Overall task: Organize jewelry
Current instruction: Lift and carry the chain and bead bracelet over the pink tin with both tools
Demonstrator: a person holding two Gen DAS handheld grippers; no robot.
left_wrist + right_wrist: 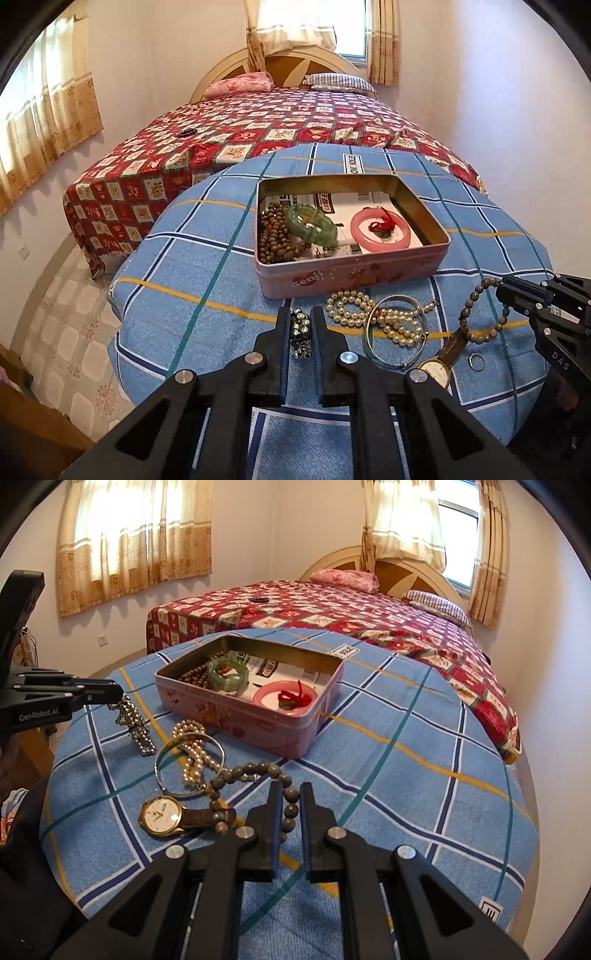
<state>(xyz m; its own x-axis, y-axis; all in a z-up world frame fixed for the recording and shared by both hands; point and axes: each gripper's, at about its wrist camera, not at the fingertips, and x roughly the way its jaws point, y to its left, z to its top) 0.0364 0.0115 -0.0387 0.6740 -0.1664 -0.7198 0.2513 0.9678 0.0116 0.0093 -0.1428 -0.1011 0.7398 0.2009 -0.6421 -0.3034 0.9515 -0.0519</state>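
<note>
On the left, the left gripper (301,325) is closed down on a silver bead chain (301,334), its two fingers pinching the strand near its top while the rest trails onto the blue checked cloth (207,280). From the right wrist view the same chain (135,723) hangs from the fingertips and lies partly on the cloth.

Behind it sits the pink tin (351,275), open, well back from the loose pieces. Inside, from left to right: brown beads (273,236), a green bangle (312,223) lying partly on them, and a pink bangle (380,230) with a red tassel (380,219) in its ring.

In front of the tin lie a pearl strand (373,317) and a silver bangle (397,332) that crosses over it. Just right of those is a watch (437,369) with a brown strap, and a small ring (475,362) beside it.

Furthest right, the right gripper (290,808) has its fingers closed narrowly around one side of a grey bead bracelet (251,771), which rests on the cloth and overlaps the watch strap.

Beyond the table is a bed (258,133) with a red quilt.
</note>
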